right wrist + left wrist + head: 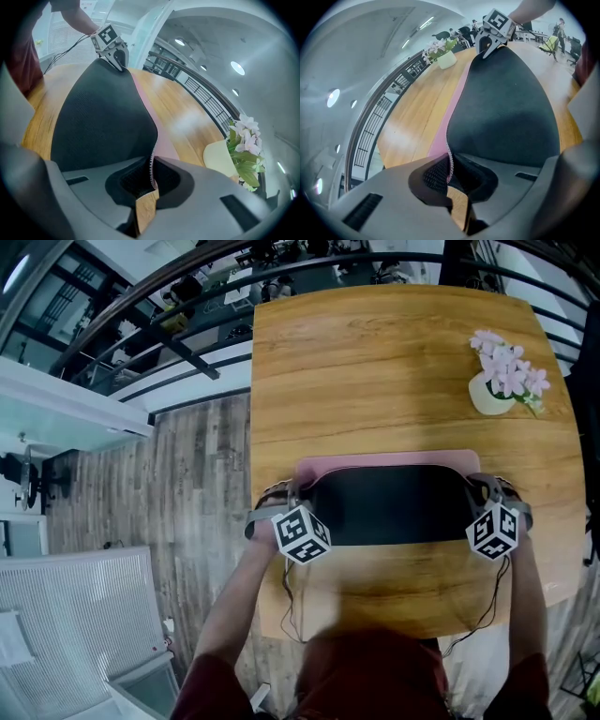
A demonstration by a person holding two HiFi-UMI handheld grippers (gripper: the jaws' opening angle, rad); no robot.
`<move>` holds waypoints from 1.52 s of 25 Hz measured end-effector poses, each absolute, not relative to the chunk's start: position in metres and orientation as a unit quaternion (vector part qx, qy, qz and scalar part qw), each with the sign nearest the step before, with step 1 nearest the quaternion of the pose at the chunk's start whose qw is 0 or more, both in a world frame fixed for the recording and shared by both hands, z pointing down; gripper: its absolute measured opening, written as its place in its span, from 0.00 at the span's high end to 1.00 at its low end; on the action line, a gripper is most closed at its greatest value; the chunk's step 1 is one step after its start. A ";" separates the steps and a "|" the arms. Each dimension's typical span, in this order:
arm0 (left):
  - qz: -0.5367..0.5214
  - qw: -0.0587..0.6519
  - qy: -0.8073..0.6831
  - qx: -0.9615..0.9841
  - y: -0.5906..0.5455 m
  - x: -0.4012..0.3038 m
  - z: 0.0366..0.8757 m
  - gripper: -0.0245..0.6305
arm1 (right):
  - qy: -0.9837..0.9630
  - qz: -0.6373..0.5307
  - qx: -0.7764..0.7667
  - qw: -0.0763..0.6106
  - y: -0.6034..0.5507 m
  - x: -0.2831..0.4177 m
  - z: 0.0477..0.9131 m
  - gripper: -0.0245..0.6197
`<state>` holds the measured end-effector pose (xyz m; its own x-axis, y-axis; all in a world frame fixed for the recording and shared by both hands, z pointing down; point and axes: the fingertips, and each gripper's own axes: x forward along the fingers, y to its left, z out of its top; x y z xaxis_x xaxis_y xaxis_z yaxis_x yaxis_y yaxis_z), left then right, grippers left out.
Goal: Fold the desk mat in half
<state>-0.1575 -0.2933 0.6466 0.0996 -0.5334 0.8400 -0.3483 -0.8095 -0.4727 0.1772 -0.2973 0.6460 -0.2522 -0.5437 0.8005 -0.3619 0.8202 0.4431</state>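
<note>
I am pinching the two lifted corners of the desk mat [394, 504], one in my left gripper [296, 491] and one in my right gripper [482, 487], with both pairs of jaws clamped on its thin edge. The mat is lying on the wooden surface [375, 362], its black underside arching over the pink face. I am judging the fold about half done. Next I am needing to bring both corners level to the far edge.

Light wood table [375, 362] is standing on a grey plank floor [202, 484]. Black metal railing [141, 324] is curving past the table's far edge, with a lower level showing beyond it. White slatted panel [75, 615] is sitting at the near left. Round ceiling lights [237, 68] are glowing on a pale ceiling. White pot of pink flowers [489, 395] is sitting near the table's far right corner. Office chairs, one green [551, 44], are showing far off.
</note>
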 end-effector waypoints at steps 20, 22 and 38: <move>-0.602 0.068 0.299 -0.738 -0.322 -0.162 0.649 0.88 | -0.787 -0.075 0.284 0.542 -0.328 0.175 0.651 0.90; -0.601 0.069 0.306 -0.735 -0.324 -0.163 0.647 0.86 | -0.787 -0.071 0.291 0.540 -0.330 0.176 0.649 0.89; -0.592 0.089 0.355 -0.718 -0.331 -0.170 0.636 0.69 | -0.778 -0.062 0.349 0.518 -0.343 0.186 0.636 0.65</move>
<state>-0.1701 -0.3311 0.6362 0.0465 -0.6146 0.7875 -0.4045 -0.7324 -0.5477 0.1863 -0.3428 0.6357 -0.2193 -0.6080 0.7631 -0.4784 0.7486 0.4589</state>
